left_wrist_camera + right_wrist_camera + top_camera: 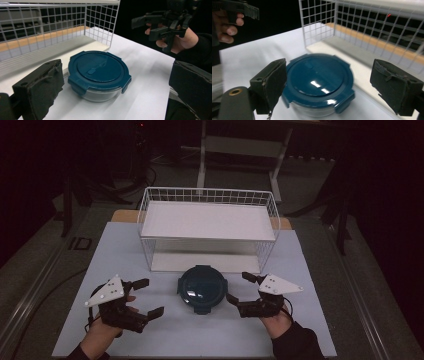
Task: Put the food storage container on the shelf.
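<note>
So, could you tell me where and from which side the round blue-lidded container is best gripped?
Probably by the lid's rim, with one gripper at each side. The container sits flat on the table in front of the wire rack, between the open left gripper and the open right gripper. Its latch tabs jut out at four points, so the smooth rim between them looks the safer place to press.
</note>
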